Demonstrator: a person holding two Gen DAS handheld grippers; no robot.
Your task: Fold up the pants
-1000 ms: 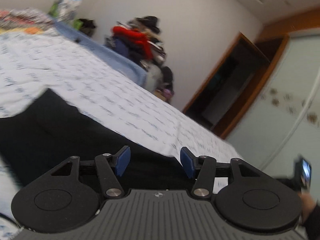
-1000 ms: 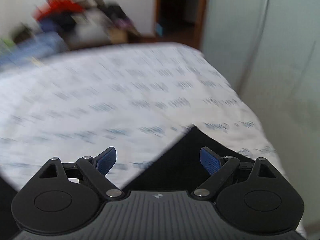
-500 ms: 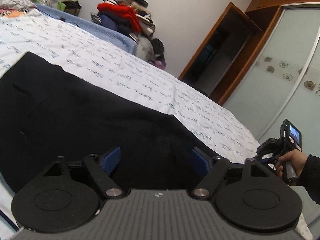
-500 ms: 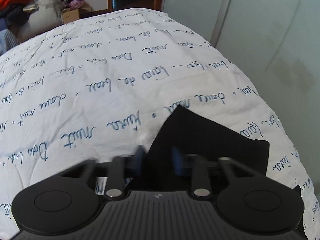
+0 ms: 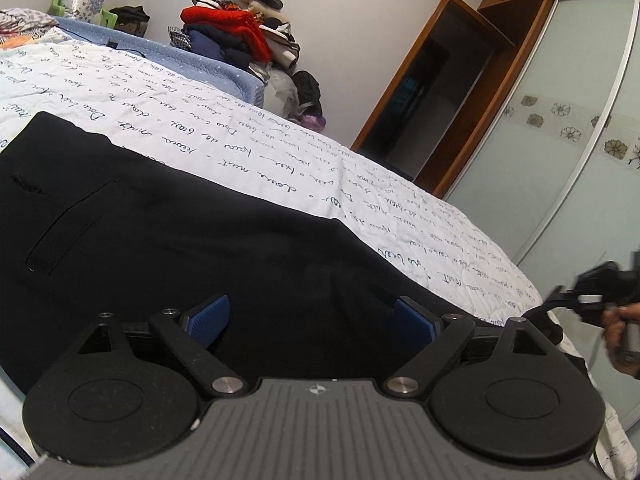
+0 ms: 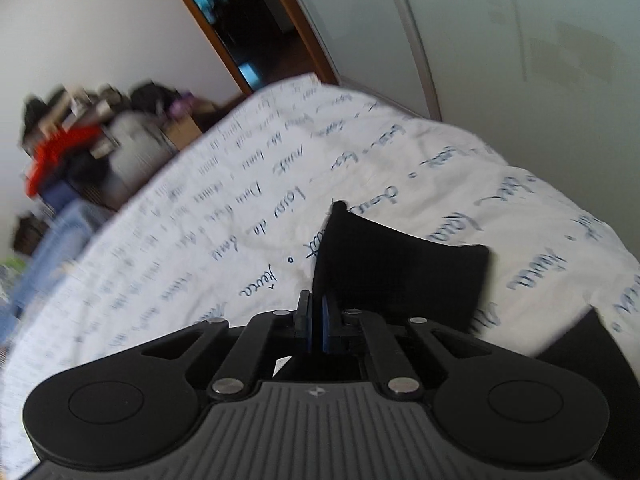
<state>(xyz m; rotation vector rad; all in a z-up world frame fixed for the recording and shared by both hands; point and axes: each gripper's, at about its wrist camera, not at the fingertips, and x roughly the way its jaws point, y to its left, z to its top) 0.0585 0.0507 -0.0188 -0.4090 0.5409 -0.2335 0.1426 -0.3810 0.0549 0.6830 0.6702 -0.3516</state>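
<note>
As the left wrist view looks low across the bed [image 5: 280, 168], the left hand-held gripper [image 5: 314, 318] has its jaws wide and opening, blue ribbed pads apart, nothing pinched between them; black pants [image 5: 160, 240] lie flat under and ahead of it, matte smooth fabric, a slit pocket seam visible at left, a straight edge running diagonally across the white quilted bedspread with blue handwritten-style print. Near part of the pants is hidden behind the gripper's black body and grey ribbed housing. Pile of clothes [image 5: 240, 32] at back, red knit on top, lumpy; wooden door frame [image 5: 432, 92] and frosted sliding wardrobe door [image 5: 568, 128] with flower band at right. A hand [image 5: 622, 336] with the other device is cut off at the right edge, blurred. In the right wrist view, the right hand-held gripper [image 6: 316, 326] is narrow, pads clamped on a thin edge of the pants [image 6: 400, 268], whose black cloth stands up ahead as a curved, fan-shaped flap off the bed [image 6: 200, 240]; whole frame is motion-blurred, the pile of clothes [image 6: 68, 144] smeared, print partly unreadable, another dark patch at lower right cut off.
</note>
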